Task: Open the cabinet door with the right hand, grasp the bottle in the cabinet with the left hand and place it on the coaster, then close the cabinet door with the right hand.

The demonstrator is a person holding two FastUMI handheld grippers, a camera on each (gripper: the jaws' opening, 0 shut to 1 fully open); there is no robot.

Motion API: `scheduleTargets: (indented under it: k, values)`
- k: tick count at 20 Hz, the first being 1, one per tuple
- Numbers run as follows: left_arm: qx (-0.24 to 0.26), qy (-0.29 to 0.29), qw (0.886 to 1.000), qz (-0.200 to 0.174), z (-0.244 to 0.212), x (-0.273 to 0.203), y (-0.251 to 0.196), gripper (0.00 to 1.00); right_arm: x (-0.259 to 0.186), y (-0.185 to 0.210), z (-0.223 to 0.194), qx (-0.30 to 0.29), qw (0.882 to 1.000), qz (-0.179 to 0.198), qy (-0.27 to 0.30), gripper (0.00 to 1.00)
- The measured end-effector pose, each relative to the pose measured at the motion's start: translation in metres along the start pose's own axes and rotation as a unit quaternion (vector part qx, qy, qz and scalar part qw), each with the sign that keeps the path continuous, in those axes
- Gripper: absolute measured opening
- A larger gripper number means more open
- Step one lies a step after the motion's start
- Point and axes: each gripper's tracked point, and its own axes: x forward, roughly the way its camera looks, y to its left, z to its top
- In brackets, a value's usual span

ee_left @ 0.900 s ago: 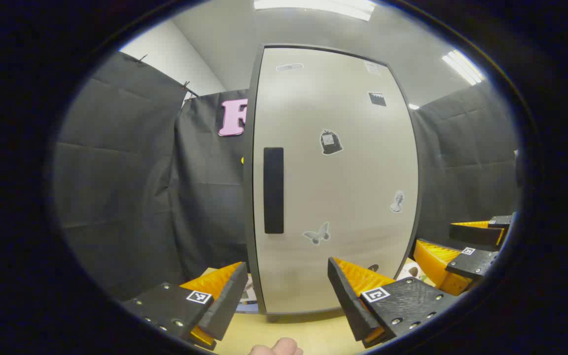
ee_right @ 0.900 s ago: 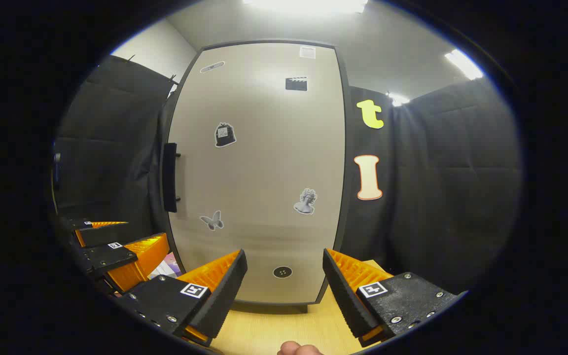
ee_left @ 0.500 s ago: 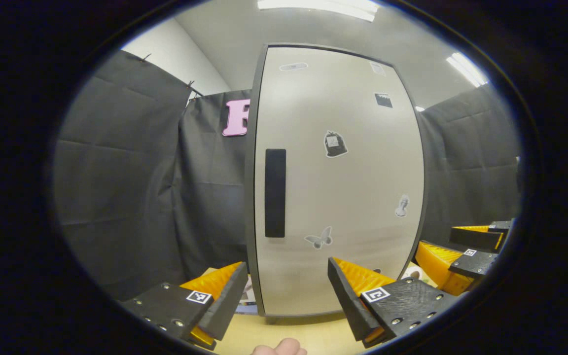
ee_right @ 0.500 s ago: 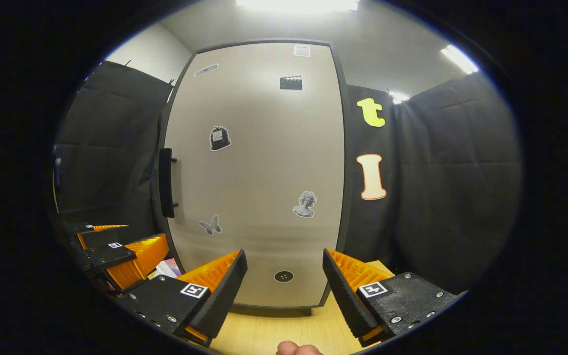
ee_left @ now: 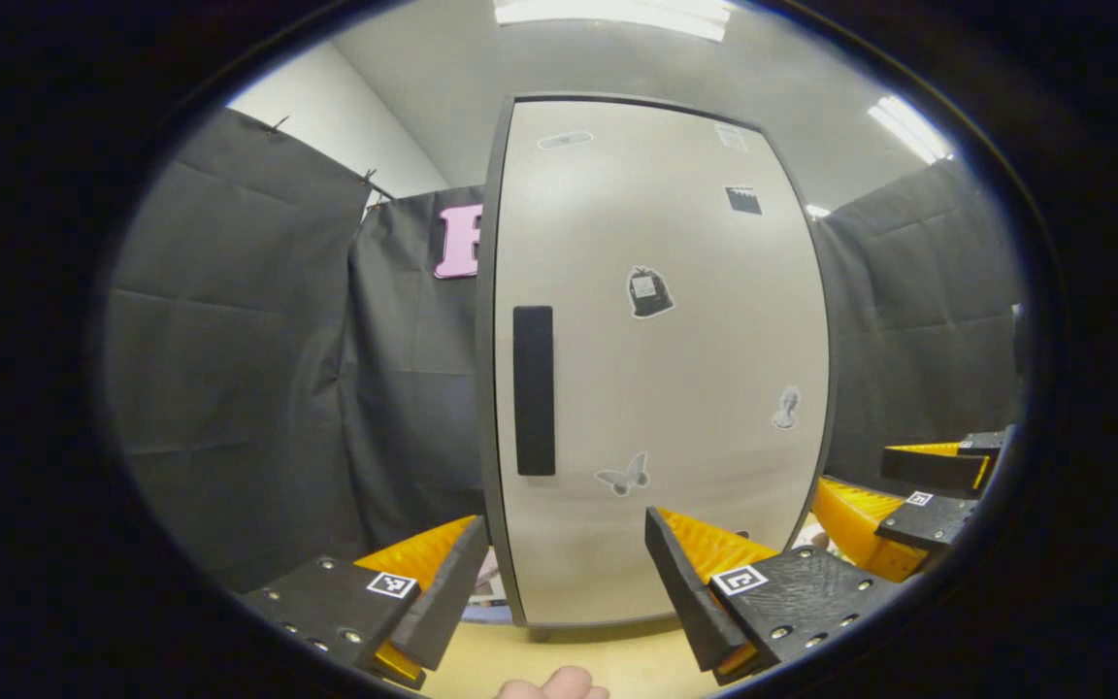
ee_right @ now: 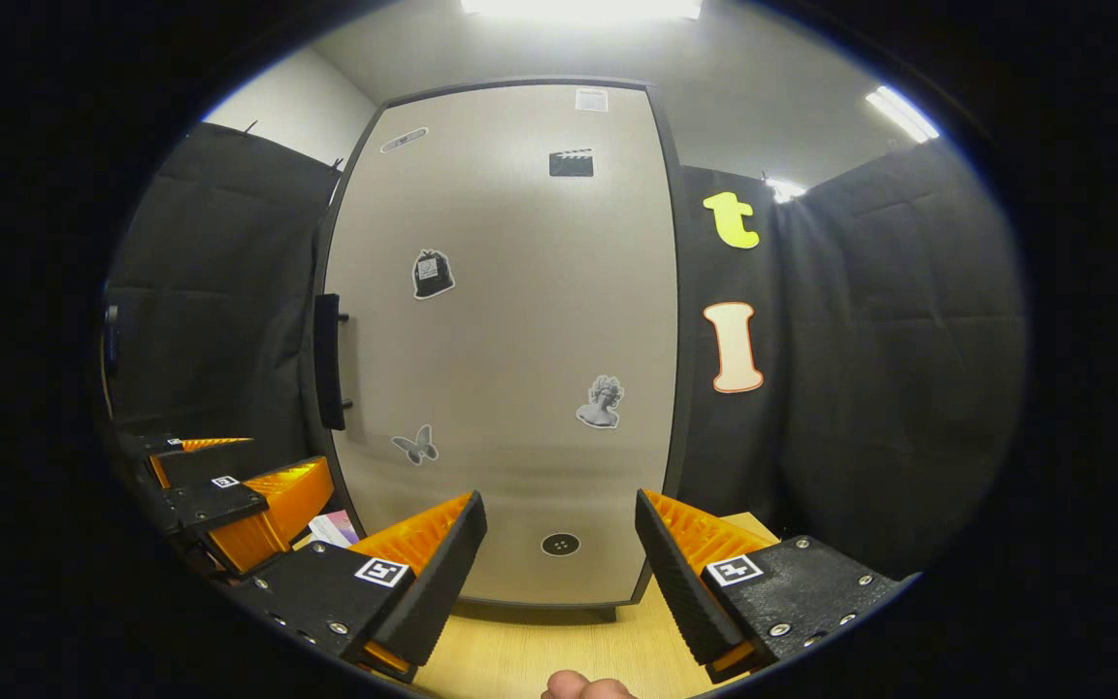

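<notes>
The cabinet's pale door point(ee_left: 675, 369) point(ee_right: 510, 330) stands closed straight ahead, dotted with small stickers. Its black vertical handle point(ee_left: 534, 390) point(ee_right: 329, 361) is on the door's left edge. My left gripper point(ee_left: 564, 573) is open, a short way in front of the door's lower part, with nothing between its fingers. My right gripper point(ee_right: 559, 563) is open too, facing the door's lower middle, empty. In the left gripper view the right gripper point(ee_left: 918, 495) shows at the far right; in the right gripper view the left gripper point(ee_right: 229, 485) shows at the lower left. The closed door hides the cabinet's inside.
The cabinet stands on a light wooden tabletop point(ee_right: 559, 650) point(ee_left: 608, 660). Some printed paper point(ee_right: 331, 529) lies on the table left of the cabinet's foot. Black cloth walls close in both sides. A fingertip point(ee_left: 554, 684) shows at the bottom edge.
Both views have shifted only slightly; the door sits a little lower and more to the left in the left gripper view. Both grippers stay open and the door stays closed.
</notes>
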Motion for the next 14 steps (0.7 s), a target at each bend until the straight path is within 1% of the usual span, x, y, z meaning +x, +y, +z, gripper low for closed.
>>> scheduleTargets:
  k: [3,4,5,6,7,8,9,10,11,12,13,14]
  values:
    - [0.003,-0.002,1.000,-0.002,0.000,0.000,-0.003,0.98,0.001,0.000,0.001,-0.002,1.000,0.000,-0.001,0.95]
    - [0.003,-0.003,1.000,-0.002,0.001,-0.001,-0.004,0.94,0.001,-0.001,0.001,-0.003,1.000,0.000,-0.001,0.95]
    - [0.002,-0.005,1.000,-0.002,0.003,-0.002,-0.004,0.94,0.001,0.000,0.001,-0.002,1.000,0.001,-0.001,0.95]
    - [0.004,-0.007,1.000,0.000,0.004,-0.002,-0.003,0.98,0.002,0.000,0.002,-0.003,1.000,0.001,-0.002,0.95]
    - [0.005,-0.009,1.000,0.001,0.004,-0.003,-0.002,0.98,0.001,0.000,0.002,-0.005,1.000,0.002,-0.003,0.95]
    - [0.007,-0.009,1.000,0.000,0.005,-0.003,-0.002,0.94,0.002,0.000,0.003,-0.006,1.000,0.002,-0.004,0.95]
    - [0.008,-0.010,1.000,0.000,0.005,-0.004,-0.002,0.94,0.003,0.000,0.003,-0.007,1.000,0.003,-0.004,0.95]
    - [0.009,-0.011,1.000,0.000,0.006,-0.005,-0.001,0.98,0.004,0.001,0.004,-0.009,1.000,0.004,-0.004,0.95]
    - [0.009,-0.012,1.000,0.002,0.006,-0.006,0.000,0.98,0.006,0.002,0.004,-0.011,1.000,0.004,-0.005,0.95]
    - [0.007,-0.012,1.000,0.001,0.005,-0.009,0.001,0.94,0.008,0.003,0.006,-0.011,1.000,0.007,-0.006,0.95]
    - [0.005,-0.012,1.000,0.001,0.005,-0.011,0.003,0.98,0.011,0.005,0.008,-0.012,1.000,0.009,-0.007,0.95]
    - [0.005,-0.011,1.000,0.003,0.003,-0.014,0.007,0.94,0.015,0.008,0.011,-0.015,1.000,0.011,-0.009,0.95]
